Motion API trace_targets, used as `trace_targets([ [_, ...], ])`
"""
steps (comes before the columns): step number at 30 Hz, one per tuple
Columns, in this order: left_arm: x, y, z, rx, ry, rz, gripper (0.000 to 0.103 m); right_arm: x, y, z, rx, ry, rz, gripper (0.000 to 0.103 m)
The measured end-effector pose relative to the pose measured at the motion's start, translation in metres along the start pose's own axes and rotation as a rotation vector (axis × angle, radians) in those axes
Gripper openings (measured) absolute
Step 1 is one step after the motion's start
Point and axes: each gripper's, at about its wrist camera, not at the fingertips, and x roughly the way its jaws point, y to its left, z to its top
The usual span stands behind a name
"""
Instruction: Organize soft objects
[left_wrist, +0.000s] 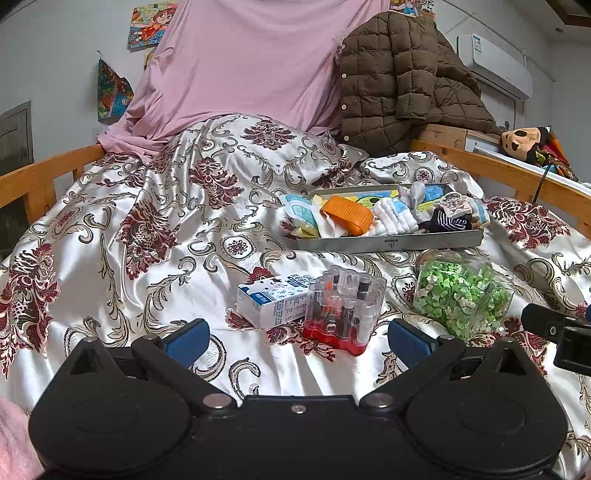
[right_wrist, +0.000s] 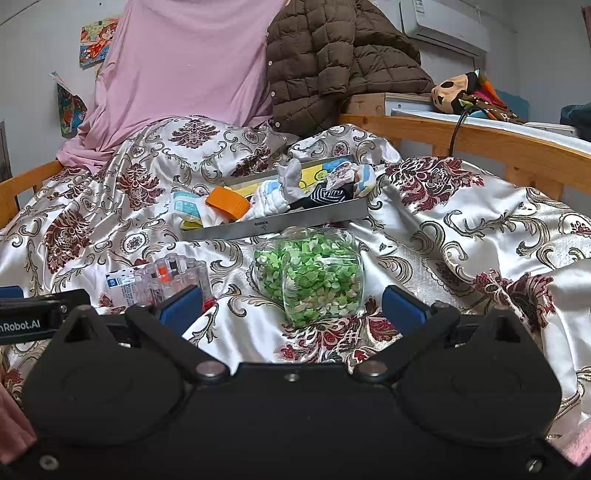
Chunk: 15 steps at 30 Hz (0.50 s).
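Both grippers hover with jaws spread wide and empty over a satin floral bedspread (left_wrist: 147, 206): the left gripper (left_wrist: 297, 341) before a clear case of small bottles (left_wrist: 341, 308) and a milk carton (left_wrist: 271, 301), the right gripper (right_wrist: 293, 306) before a jar of green paper stars (right_wrist: 314, 275). Beyond them, socks (left_wrist: 393, 218) and soft items fill a metal tray (left_wrist: 388, 243).

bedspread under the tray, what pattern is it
Shiny white satin bedspread with maroon and gold damask scrollwork; clearest in the left wrist view.
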Motion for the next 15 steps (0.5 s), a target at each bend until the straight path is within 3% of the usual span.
trace_targets([
  [15, -0.0013, 0.0005, -0.0016, 0.001, 0.002, 0.001, 0.102, 0.0001, -0.0003, 0.0001, 0.000, 0.000, 0.000, 0.102],
])
